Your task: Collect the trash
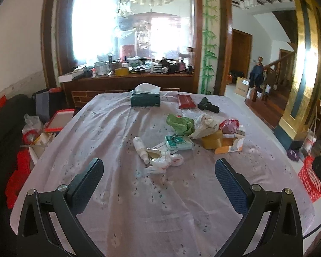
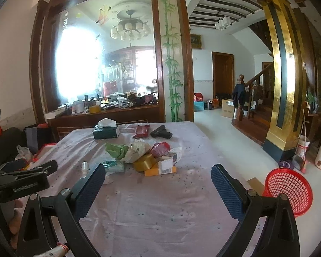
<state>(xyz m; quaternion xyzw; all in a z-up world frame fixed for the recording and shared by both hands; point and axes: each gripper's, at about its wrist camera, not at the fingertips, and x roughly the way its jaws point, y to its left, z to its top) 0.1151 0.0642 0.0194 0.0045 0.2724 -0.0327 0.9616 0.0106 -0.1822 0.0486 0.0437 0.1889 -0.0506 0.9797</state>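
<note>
We see both grippers wide apart and holding nothing, and the crumpled white wrapper [image 1: 163,162] lies on the table [image 1: 122,192] straight ahead of our left gripper [image 1: 159,169], which looks nearer to it than our right gripper [image 2: 158,176].

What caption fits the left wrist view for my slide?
Open left gripper hovers over the tablecloth facing crumpled white wrappers, a small white bottle and mixed litter.
</note>
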